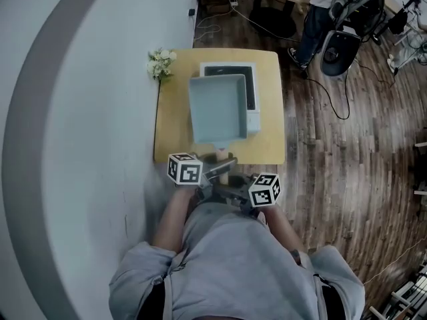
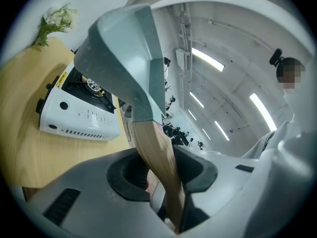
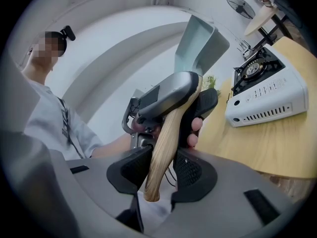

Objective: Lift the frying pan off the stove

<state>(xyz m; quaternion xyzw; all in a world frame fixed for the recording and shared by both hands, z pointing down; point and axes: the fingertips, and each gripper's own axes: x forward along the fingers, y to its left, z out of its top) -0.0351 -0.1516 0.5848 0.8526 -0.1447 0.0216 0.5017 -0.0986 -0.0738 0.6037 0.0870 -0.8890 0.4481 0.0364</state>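
Note:
The square grey-green frying pan [image 1: 217, 109] hangs in the air over the near side of the white portable stove [image 1: 252, 115]; its burner shows bare beneath the pan in the left gripper view. Both grippers grip the pan's wooden handle [image 1: 223, 160]. My left gripper [image 1: 212, 172] is shut on the handle [image 2: 156, 157] just behind the pan [image 2: 126, 53]. My right gripper [image 1: 232, 182] is shut on the handle's end [image 3: 166, 148], with the left gripper [image 3: 168, 95] and pan [image 3: 198, 43] ahead of it. Stove [image 2: 79, 115] [image 3: 270, 100] stands on the table.
The small wooden table [image 1: 267, 149] stands against a curved white wall at the left. A bunch of white flowers [image 1: 160, 63] lies at its back left corner. On the wooden floor at the back right are a person [image 1: 317, 12], a chair [image 1: 340, 49] and cables.

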